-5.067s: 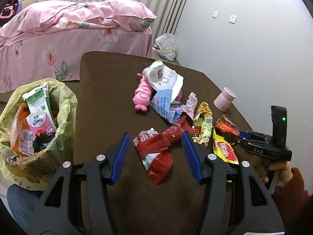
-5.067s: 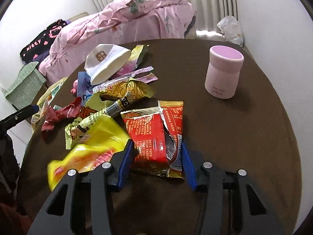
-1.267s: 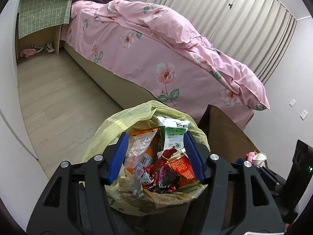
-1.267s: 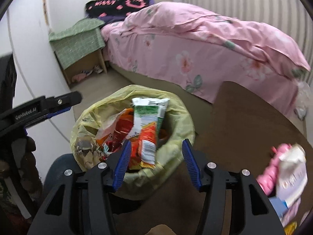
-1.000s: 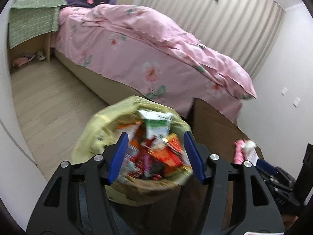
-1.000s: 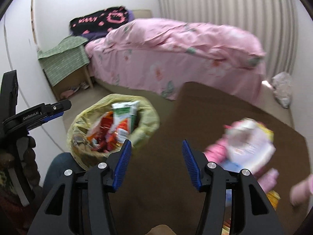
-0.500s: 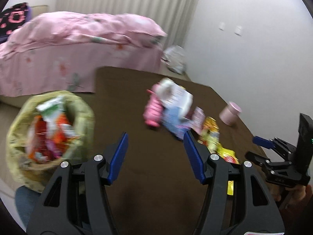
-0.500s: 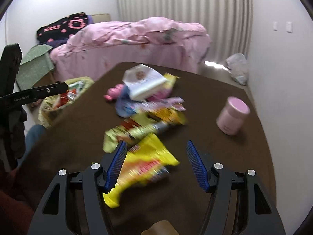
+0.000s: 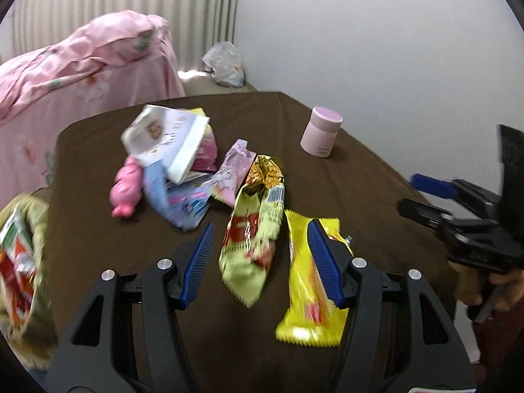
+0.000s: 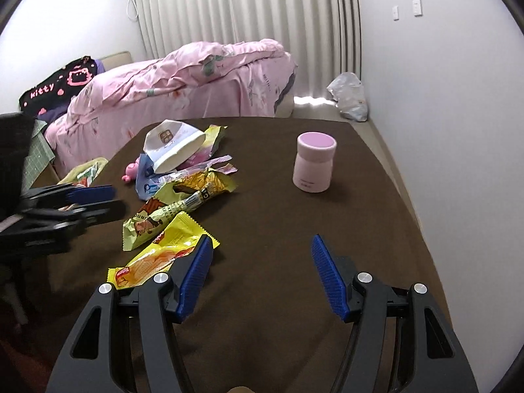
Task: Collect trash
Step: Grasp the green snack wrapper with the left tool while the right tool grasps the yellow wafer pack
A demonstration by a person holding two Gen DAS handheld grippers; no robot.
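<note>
Snack wrappers lie strewn on the brown table (image 9: pixel 344 177). My left gripper (image 9: pixel 260 255) hangs open above a green wrapper (image 9: pixel 253 229), with a yellow wrapper (image 9: pixel 306 291) under its right finger; neither is gripped. Farther back lie a white paper bag (image 9: pixel 163 137), a blue packet (image 9: pixel 177 203) and a pink toy (image 9: pixel 126 193). My right gripper (image 10: pixel 258 275) stands wide open over bare cloth, the yellow wrapper (image 10: pixel 160 255) just left of its left finger. The yellow trash bag (image 9: pixel 23 262) full of wrappers sits at the table's left edge.
A pink lidded cup (image 10: pixel 312 163) stands on the table's right side. A pink bed (image 10: pixel 183 82) lies beyond the table, with a crumpled plastic bag (image 10: pixel 348 96) on the floor by the white wall. The left gripper (image 10: pixel 65 206) shows at the right wrist view's left edge.
Both grippers swung from over the trash bag back to the table. The red wrappers seen earlier on the table now lie in the bag. The right jaws stand wider.
</note>
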